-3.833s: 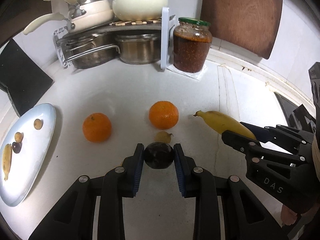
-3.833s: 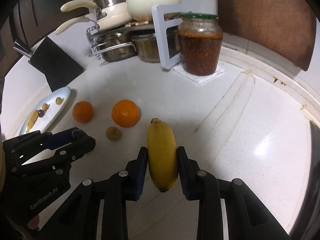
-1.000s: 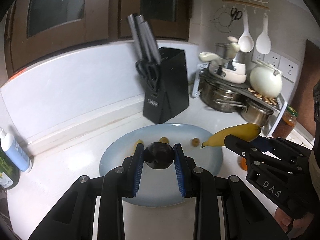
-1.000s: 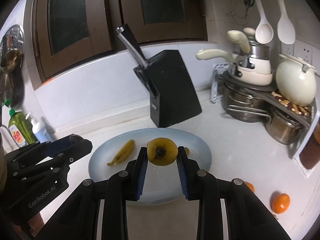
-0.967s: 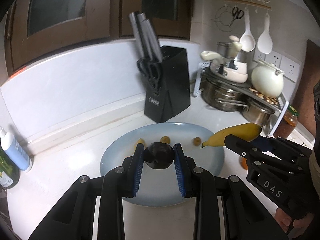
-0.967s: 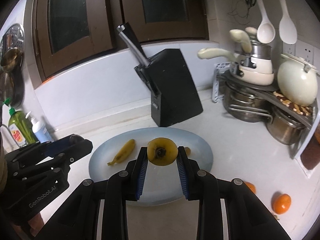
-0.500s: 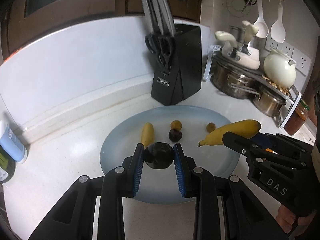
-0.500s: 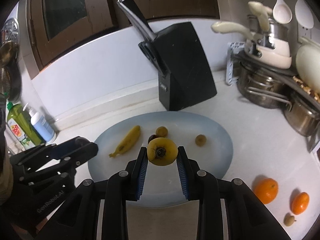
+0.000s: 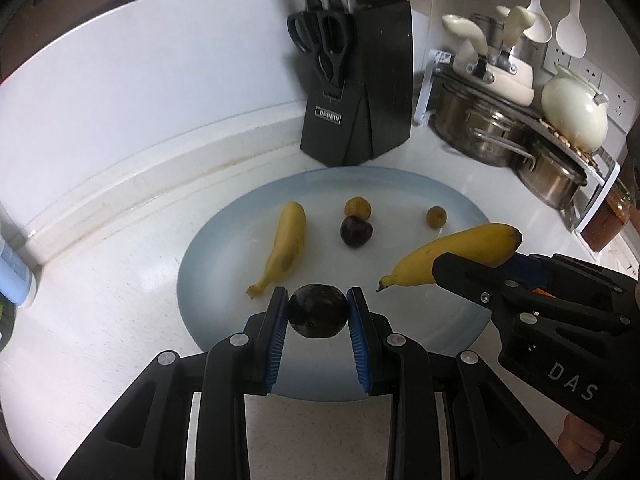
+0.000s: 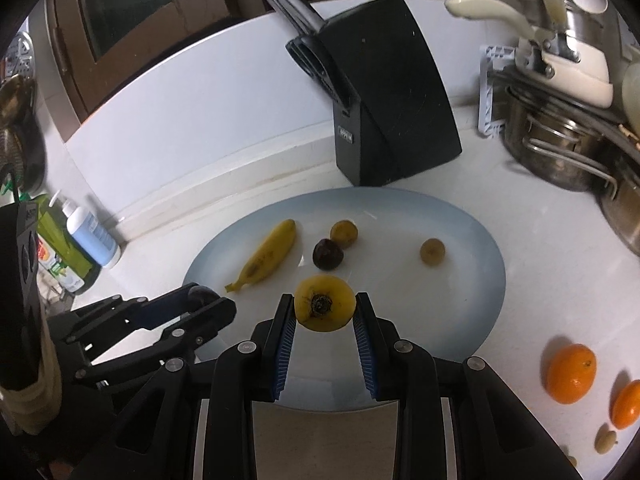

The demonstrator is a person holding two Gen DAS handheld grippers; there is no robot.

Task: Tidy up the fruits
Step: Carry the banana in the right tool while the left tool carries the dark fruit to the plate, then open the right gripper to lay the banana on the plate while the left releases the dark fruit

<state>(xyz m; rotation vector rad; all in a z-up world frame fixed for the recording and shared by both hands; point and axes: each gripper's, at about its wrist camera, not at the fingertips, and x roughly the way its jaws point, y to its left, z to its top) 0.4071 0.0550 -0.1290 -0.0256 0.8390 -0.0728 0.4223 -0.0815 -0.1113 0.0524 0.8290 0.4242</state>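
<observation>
My left hand-held gripper (image 9: pixel 318 312) is clamped on a dark round fruit (image 9: pixel 317 311), held over the near rim of the pale blue plate (image 9: pixel 460 204) on the white worktop (image 9: pixel 100 320). My right hand-held gripper (image 10: pixel 325 312) grips a banana (image 10: pixel 325 307) end-on over the same plate. On the plate lie a small banana (image 9: pixel 284 248), a dark plum (image 9: pixel 356 231) touching a yellowish fruit (image 9: pixel 357 208), and another (image 9: pixel 436 216) apart. Two oranges (image 10: pixel 572 374) sit beside the plate.

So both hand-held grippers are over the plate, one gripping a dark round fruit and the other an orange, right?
Not quite. The right hand-held gripper grips a banana, not an orange; the left wrist view shows it lengthwise. The left hand-held gripper does grip the dark round fruit, both over the plate.
</observation>
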